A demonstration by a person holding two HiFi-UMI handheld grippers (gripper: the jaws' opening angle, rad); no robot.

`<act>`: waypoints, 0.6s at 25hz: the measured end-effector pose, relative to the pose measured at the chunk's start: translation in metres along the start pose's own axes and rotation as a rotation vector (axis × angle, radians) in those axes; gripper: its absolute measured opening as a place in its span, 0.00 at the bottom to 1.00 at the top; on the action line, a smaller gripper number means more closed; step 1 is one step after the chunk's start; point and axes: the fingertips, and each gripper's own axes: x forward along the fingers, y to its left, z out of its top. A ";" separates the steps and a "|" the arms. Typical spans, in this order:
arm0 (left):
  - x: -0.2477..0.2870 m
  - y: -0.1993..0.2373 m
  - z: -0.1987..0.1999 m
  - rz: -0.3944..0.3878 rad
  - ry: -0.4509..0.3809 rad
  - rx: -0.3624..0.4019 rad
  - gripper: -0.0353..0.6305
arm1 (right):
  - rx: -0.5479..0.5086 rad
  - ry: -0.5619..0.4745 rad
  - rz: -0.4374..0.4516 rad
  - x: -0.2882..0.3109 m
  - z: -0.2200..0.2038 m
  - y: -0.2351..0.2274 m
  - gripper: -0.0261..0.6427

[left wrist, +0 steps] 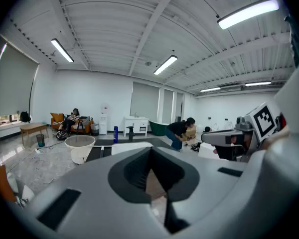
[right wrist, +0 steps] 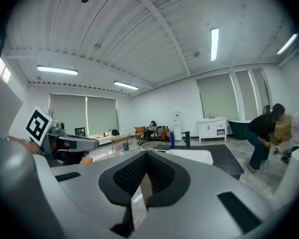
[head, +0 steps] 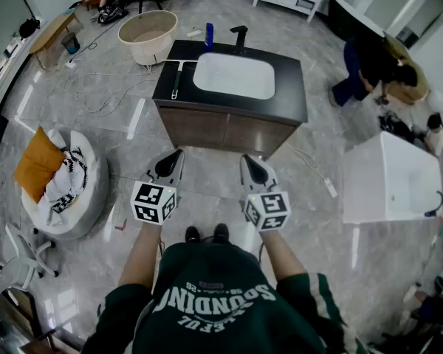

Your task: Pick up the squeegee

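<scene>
The squeegee (head: pixel 176 79) lies on the left end of the black vanity counter (head: pixel 288 98), its dark handle pointing toward me and its pale blade at the far end. A white sink (head: pixel 234 75) is set in the counter to its right. My left gripper (head: pixel 170 162) (left wrist: pixel 150 151) is held in front of the cabinet, short of the counter, jaws shut and empty. My right gripper (head: pixel 253 168) (right wrist: pixel 145 156) is level with it on the right, jaws together with nothing between them.
A blue bottle (head: pixel 209 36) and a black faucet (head: pixel 240 38) stand at the counter's back edge. A beige round tub (head: pixel 148 35) sits behind on the left, a white bathtub (head: pixel 390 180) on the right, a pouf with an orange cushion (head: pixel 57 184) on the left. A person (head: pixel 376 68) bends far right.
</scene>
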 end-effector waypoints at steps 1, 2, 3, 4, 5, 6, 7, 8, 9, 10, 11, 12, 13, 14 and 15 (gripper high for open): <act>0.000 0.000 0.000 0.000 0.001 -0.001 0.06 | 0.002 0.002 -0.002 0.001 -0.001 0.000 0.04; 0.000 0.000 -0.001 -0.001 0.002 -0.002 0.06 | 0.005 0.004 -0.002 0.001 -0.003 0.000 0.04; 0.000 0.000 -0.001 -0.001 0.002 -0.002 0.06 | 0.007 0.005 -0.001 0.001 -0.003 0.000 0.04; 0.000 -0.001 -0.002 -0.002 0.002 -0.002 0.06 | 0.009 0.006 0.002 0.000 -0.003 0.000 0.04; -0.001 -0.002 -0.002 -0.003 0.002 -0.002 0.06 | 0.008 0.005 0.004 -0.001 -0.003 0.000 0.04; -0.001 -0.004 -0.002 -0.004 0.002 0.001 0.06 | 0.004 0.004 0.004 -0.003 -0.004 0.000 0.04; 0.000 -0.006 -0.002 -0.005 0.002 0.005 0.06 | -0.003 0.004 0.001 -0.004 -0.005 -0.001 0.04; 0.000 -0.007 -0.002 -0.005 0.003 0.010 0.06 | -0.010 0.006 -0.002 -0.004 -0.005 -0.002 0.04; 0.000 -0.008 -0.002 -0.004 0.004 0.013 0.06 | -0.015 0.009 -0.005 -0.005 -0.006 -0.002 0.04; 0.001 -0.009 -0.003 -0.004 0.005 0.014 0.06 | -0.017 0.012 -0.007 -0.005 -0.006 -0.003 0.04; 0.001 -0.009 -0.003 -0.005 0.005 0.014 0.06 | -0.017 0.014 -0.008 -0.005 -0.007 -0.003 0.04; 0.001 -0.009 -0.004 -0.004 0.006 0.011 0.06 | -0.014 0.016 -0.008 -0.004 -0.007 -0.004 0.04; 0.002 -0.008 -0.004 -0.002 0.008 0.008 0.06 | -0.011 0.019 -0.006 -0.003 -0.008 -0.006 0.04; 0.004 -0.008 -0.004 0.001 0.010 0.004 0.06 | -0.008 0.023 -0.004 -0.002 -0.009 -0.007 0.04; 0.006 -0.008 -0.005 0.004 0.011 -0.001 0.06 | -0.005 0.028 -0.002 -0.001 -0.011 -0.009 0.04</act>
